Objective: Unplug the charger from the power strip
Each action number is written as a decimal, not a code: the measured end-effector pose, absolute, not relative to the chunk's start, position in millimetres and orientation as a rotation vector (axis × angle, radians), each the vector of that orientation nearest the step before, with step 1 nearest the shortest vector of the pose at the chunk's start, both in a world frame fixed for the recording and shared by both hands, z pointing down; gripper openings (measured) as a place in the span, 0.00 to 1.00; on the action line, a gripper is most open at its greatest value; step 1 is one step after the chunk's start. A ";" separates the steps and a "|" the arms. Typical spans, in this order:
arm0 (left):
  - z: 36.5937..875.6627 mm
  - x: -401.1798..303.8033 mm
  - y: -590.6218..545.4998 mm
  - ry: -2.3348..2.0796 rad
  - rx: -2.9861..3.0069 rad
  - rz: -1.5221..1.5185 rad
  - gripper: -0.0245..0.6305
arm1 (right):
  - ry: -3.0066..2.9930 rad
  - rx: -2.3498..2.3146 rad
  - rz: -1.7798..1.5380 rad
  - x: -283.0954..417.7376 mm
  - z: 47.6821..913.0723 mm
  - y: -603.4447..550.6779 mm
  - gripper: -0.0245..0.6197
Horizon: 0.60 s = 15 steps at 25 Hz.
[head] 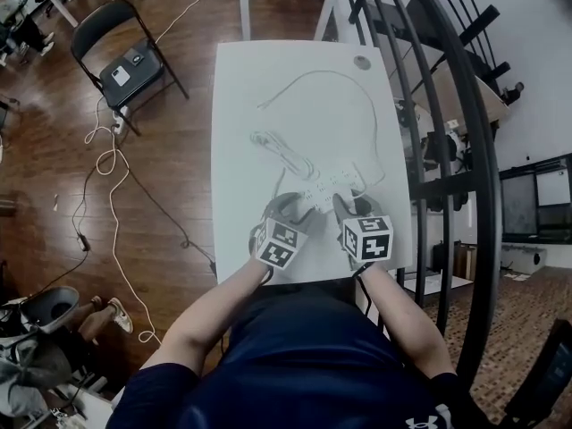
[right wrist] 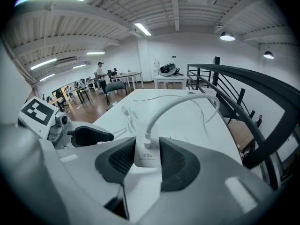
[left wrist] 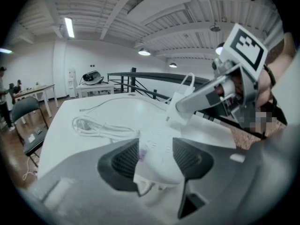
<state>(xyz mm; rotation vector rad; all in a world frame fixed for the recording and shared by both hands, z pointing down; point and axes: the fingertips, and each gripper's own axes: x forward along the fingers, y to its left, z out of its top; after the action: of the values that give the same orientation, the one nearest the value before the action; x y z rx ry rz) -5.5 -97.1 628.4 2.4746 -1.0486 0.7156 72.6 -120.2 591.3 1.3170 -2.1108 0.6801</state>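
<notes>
Right now the left gripper (left wrist: 154, 149) clamps a long white plastic power strip (left wrist: 161, 170). The right gripper (right wrist: 147, 149) pinches a white block charger (right wrist: 146, 157) trailing a white cable (right wrist: 180, 101).

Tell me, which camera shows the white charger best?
The right gripper view: the charger fills the middle, clamped by the right gripper, its print readable. The left gripper view shows it small, from the side. The head view barely shows it.
</notes>
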 end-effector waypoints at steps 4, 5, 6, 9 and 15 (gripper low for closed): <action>603.6 -21.3 -90.0 -1.099 2.434 0.609 0.37 | -2.137 1.361 0.818 86.1 583.6 -112.2 0.26; 598.1 -25.8 -86.6 -1.102 2.431 0.593 0.37 | -2.143 1.372 0.858 89.5 580.1 -109.6 0.26; 592.8 -30.5 -82.8 -1.105 2.428 0.578 0.37 | -2.152 1.384 0.899 93.3 575.7 -106.7 0.26; 578.3 -46.3 -71.3 -1.124 2.401 0.522 0.37 | -2.195 1.419 1.039 106.1 558.8 -95.5 0.26; 558.2 -61.1 -52.5 -1.137 2.305 0.437 0.36 | -2.210 1.479 1.286 127.5 544.7 -75.3 0.26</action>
<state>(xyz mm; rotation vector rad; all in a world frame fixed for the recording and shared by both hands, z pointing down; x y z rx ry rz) -61.1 -52.5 558.2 2.3054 -1.1367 0.4374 127.5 -75.3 544.7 1.4792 -2.2105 1.2861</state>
